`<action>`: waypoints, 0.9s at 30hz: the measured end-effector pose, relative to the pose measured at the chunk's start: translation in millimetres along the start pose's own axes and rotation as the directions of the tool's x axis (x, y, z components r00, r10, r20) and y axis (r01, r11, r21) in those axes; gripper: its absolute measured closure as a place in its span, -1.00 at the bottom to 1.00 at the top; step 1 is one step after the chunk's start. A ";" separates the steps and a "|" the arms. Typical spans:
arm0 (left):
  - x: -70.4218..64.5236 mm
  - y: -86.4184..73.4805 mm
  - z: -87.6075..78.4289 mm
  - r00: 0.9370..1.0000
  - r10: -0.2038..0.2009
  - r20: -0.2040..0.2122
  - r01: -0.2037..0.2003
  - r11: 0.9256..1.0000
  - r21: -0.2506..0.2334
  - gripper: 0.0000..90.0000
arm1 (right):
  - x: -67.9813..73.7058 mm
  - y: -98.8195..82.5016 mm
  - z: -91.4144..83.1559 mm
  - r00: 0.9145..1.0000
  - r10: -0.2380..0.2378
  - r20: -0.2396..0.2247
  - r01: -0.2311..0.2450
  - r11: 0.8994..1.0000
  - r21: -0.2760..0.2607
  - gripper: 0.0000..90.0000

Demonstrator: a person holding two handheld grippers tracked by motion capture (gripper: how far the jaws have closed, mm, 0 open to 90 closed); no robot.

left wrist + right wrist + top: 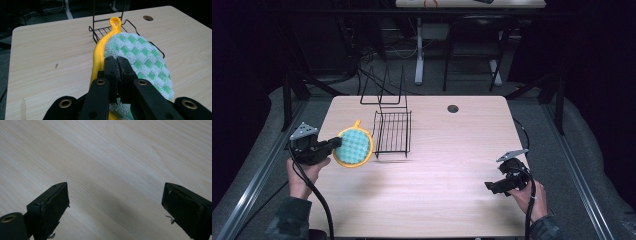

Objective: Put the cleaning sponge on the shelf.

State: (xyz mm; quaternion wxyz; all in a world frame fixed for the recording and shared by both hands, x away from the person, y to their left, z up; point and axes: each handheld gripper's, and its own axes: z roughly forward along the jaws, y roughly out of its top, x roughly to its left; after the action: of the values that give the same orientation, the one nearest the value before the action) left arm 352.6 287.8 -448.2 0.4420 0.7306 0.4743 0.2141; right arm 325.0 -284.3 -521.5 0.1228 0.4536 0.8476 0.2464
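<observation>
A round pot holder (354,146) with a yellow rim, a hanging loop and a green-and-white checked face hangs above the table's left side. My left gripper (336,142) is shut on its near edge. In the left gripper view the two jaws pinch the pot holder (135,50) close together, my left gripper (117,65) holding it on edge with the loop pointing away. A black wire rack (392,131) stands just right of it. My right gripper (490,186) rests low at the table's front right, and in the right gripper view my right gripper (115,205) has wide-apart jaws over bare wood.
The wooden table (442,165) has a round cable hole (453,108) at the back. Behind it stand desk legs and cables on the floor. A dark metal frame runs along both sides of the table.
</observation>
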 end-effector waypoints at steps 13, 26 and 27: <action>-2.8 10.3 12.4 1.000 -0.002 0.010 0.002 1.000 -0.020 0.95 | -0.3 0.0 -0.5 1.000 -0.001 0.001 0.001 1.000 -0.003 -0.85; -5.4 18.7 26.3 1.000 -0.003 0.021 0.004 0.999 -0.036 0.95 | -0.8 -0.1 -0.5 1.000 0.000 -0.002 0.000 1.000 0.002 -0.84; -5.7 19.2 27.3 1.000 -0.004 0.024 0.005 0.999 -0.035 0.95 | -0.9 -0.1 -0.4 1.000 -0.001 -0.002 0.001 1.000 0.003 -0.84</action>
State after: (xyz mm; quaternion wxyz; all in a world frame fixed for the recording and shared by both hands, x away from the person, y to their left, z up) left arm 379.7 267.6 -445.5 0.4610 0.7243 0.4666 0.2125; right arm 325.2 -285.2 -521.2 0.1212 0.4532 0.8482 0.2458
